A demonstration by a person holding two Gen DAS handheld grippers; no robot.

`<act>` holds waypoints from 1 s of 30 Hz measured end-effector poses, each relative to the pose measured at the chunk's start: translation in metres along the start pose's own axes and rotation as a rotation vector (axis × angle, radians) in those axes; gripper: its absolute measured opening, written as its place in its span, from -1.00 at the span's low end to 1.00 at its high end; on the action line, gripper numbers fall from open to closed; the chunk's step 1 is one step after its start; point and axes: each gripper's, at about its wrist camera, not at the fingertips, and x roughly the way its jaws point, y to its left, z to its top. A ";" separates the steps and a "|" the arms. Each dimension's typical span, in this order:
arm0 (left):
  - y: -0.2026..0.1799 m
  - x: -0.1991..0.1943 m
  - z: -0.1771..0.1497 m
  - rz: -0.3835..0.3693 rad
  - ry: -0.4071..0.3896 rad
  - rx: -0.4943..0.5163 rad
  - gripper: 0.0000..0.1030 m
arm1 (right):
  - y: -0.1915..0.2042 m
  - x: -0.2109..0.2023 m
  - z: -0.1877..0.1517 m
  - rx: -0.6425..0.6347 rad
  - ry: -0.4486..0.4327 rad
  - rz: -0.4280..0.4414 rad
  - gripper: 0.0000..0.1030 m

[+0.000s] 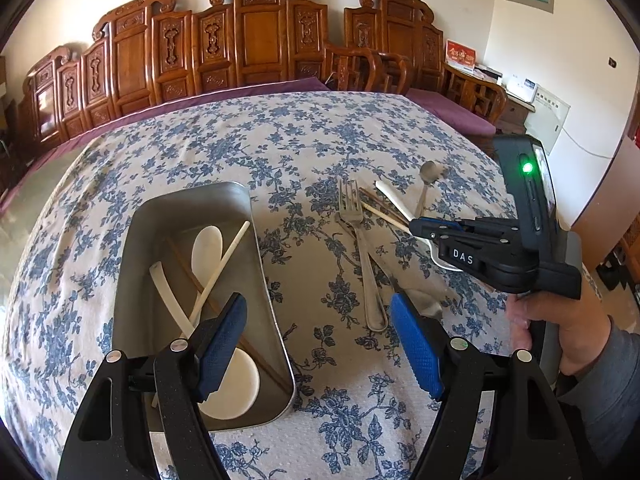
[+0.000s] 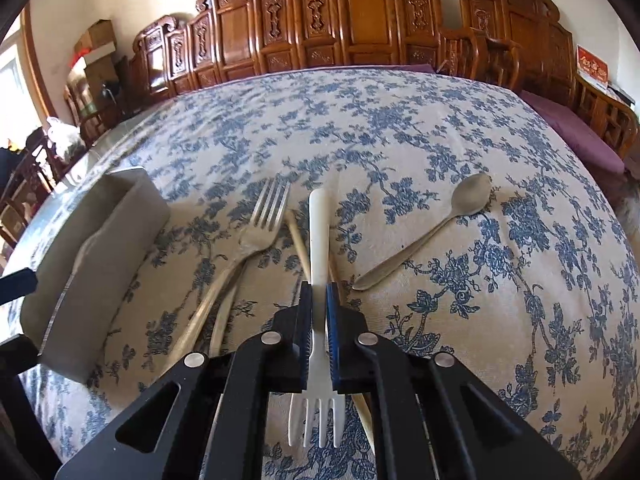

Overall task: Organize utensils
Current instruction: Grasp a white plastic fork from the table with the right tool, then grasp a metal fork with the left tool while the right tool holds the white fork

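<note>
**Utensils: white fork pinched, tray is the target**

Right gripper is closed on the white plastic fork mid-handle, tines toward the camera, handle over the chopsticks. Left gripper hangs open and empty at the near end of the metal tray, which holds white spoons and chopsticks. Metal fork and metal spoon lie on the tablecloth. Advice: lift straight up to clear the chopsticks, carry low, release lengthwise inside the tray, avoiding the left fingers.
</note>
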 end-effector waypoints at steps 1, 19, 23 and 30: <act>-0.001 -0.001 0.000 0.002 0.000 0.002 0.38 | 0.000 -0.003 0.001 0.002 -0.009 0.005 -0.83; -0.024 0.016 0.022 0.023 0.053 0.047 0.12 | -0.074 -0.029 0.003 0.144 -0.081 0.046 -0.83; -0.032 0.033 0.032 0.006 0.076 0.059 -0.08 | -0.074 -0.024 0.002 0.125 -0.061 0.046 -0.83; -0.041 0.078 0.046 -0.016 0.145 0.061 -0.32 | -0.072 -0.021 0.002 0.103 -0.046 0.053 -0.83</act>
